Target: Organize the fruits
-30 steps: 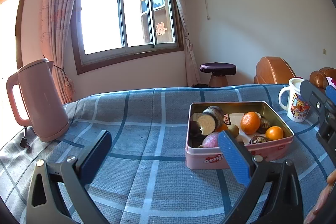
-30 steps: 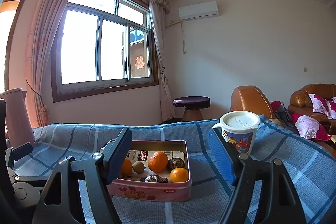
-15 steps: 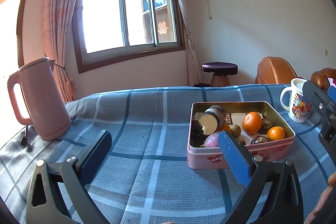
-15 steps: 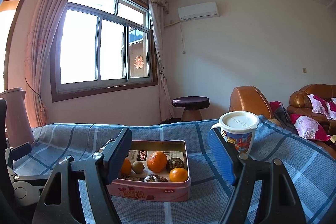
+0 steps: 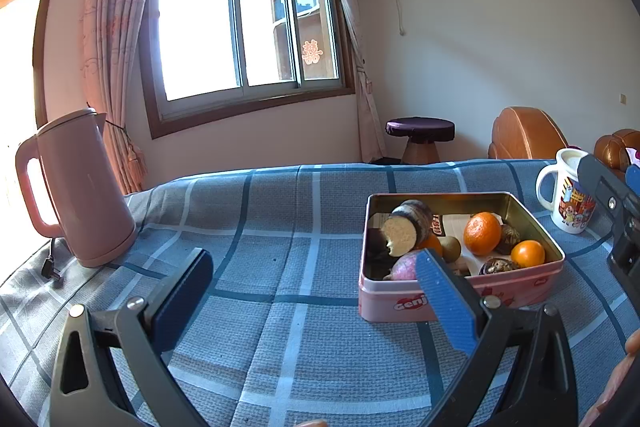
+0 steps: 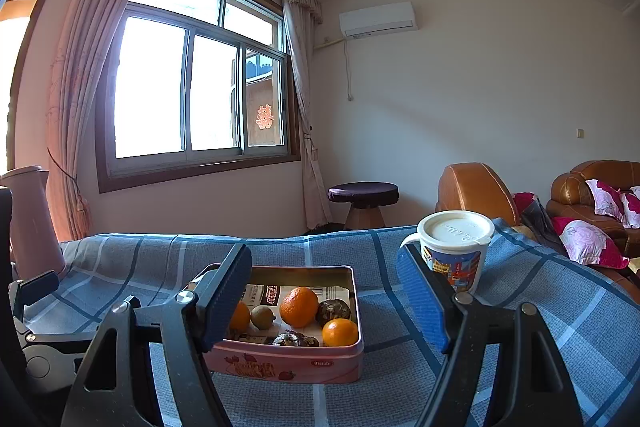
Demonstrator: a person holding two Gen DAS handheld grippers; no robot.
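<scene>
The pink tin (image 5: 460, 301) sits on the blue checked cloth (image 5: 280, 227), its lid off, with the fruit lying loose inside. A large orange (image 5: 482, 233) rests near the middle of the tin, and a smaller orange (image 5: 528, 253) lies at about four o'clock from it, close to the near right corner. A kiwi (image 5: 452, 248) lies just beside the large orange at about eight o'clock. A thick dark-skinned root with a pale cut face (image 5: 406, 231) leans against the tin's left wall, and a pinkish root (image 5: 404, 265) lies below it at six o'clock. Two dark brown wrinkled fruits (image 6: 333, 310) fill the spaces between the oranges.

The left gripper (image 5: 316, 291) hovers above the cloth at about eight o'clock from the tin, its jaws wide apart and nothing between them. The right gripper (image 6: 324, 295) hangs in front of the tin with its jaws spread too, holding nothing.

A lidded white mug (image 6: 456, 251) stands at two o'clock from the tin, well apart. A pink kettle (image 5: 80, 187) stands far off at nine o'clock.
</scene>
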